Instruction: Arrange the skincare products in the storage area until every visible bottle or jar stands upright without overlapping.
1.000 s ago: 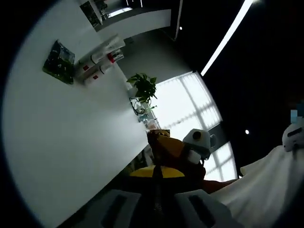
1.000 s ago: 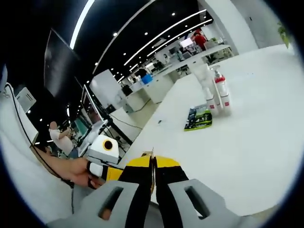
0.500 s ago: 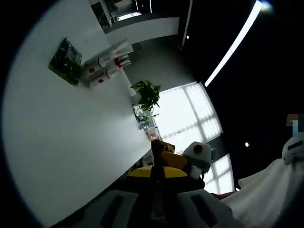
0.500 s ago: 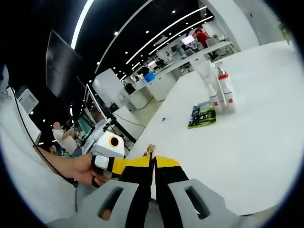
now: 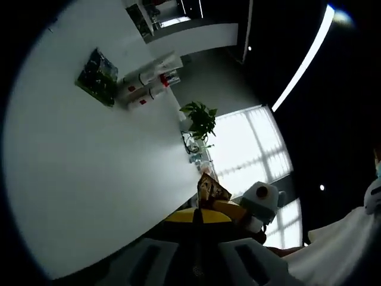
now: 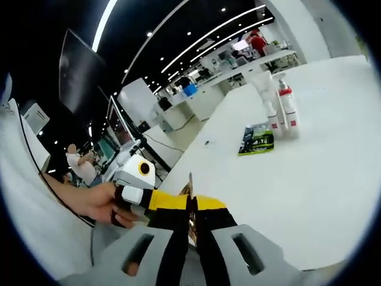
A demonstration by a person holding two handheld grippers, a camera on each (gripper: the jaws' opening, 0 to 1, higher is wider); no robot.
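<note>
I've edged both pressed-together grippers [image 5: 197, 221] [image 6: 191, 215] nearer the red-capped white bottles [image 6: 280, 108] on the white table [image 6: 309, 179], nothing grasped yet.

Open-plan office: desk rows [image 6: 238, 65], strip ceiling lights [image 6: 196, 42].
</note>
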